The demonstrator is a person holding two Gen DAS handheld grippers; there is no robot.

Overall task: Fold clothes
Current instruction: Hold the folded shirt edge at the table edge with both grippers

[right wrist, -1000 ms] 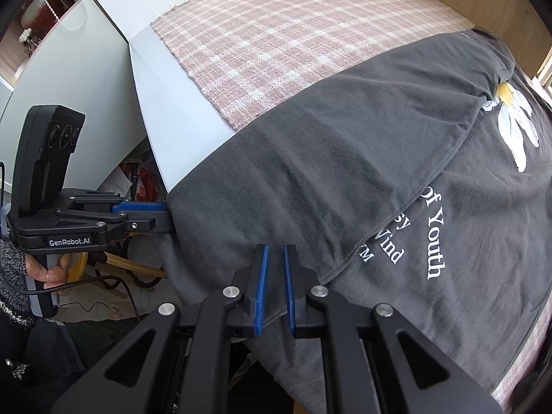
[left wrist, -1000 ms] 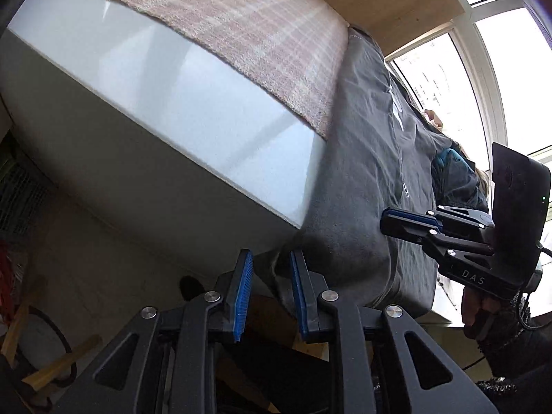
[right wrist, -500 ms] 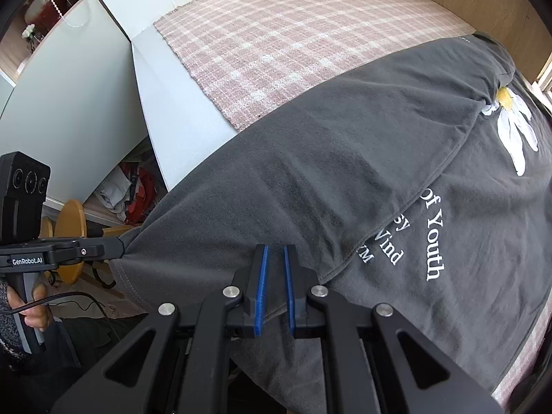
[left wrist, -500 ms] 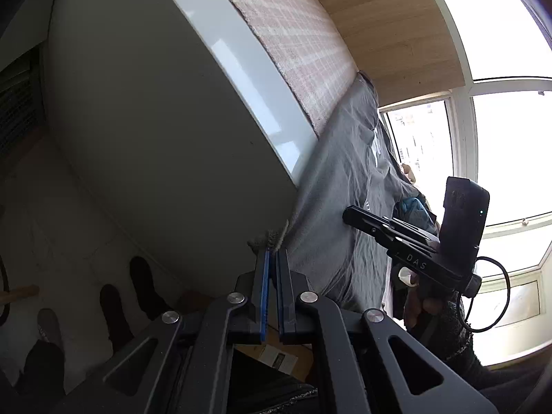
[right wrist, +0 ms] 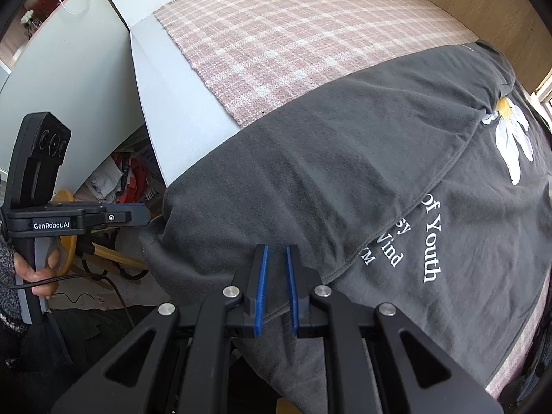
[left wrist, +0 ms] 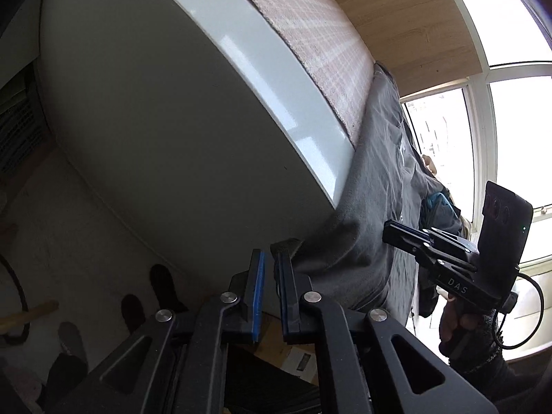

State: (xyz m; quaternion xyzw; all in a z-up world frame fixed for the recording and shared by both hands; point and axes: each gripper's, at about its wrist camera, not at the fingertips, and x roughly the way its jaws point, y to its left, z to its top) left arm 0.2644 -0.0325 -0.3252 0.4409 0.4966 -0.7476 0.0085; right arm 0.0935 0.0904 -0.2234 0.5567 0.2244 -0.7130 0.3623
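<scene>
A dark grey sweatshirt with white lettering and a daisy print lies spread on the plaid cloth, its near part hanging over the table edge. My right gripper is shut on the shirt's lower hem, with grey fabric showing between its blue pads. My left gripper is shut on the shirt's left corner, and a tuft of fabric pokes out past its fingertips. In the right wrist view the left gripper sits beside that hanging corner. In the left wrist view the right gripper rests over the shirt.
A white table carries a pink plaid cloth. Under it sit a wooden stool and a heap of laundry. Dark slippers lie on the floor. A bright window stands behind. A person's hand holds each gripper's handle.
My left gripper closed on the shirt corner, pulled it out to the left, then came back toward the table, so the fabric slackened. The right gripper held still.
</scene>
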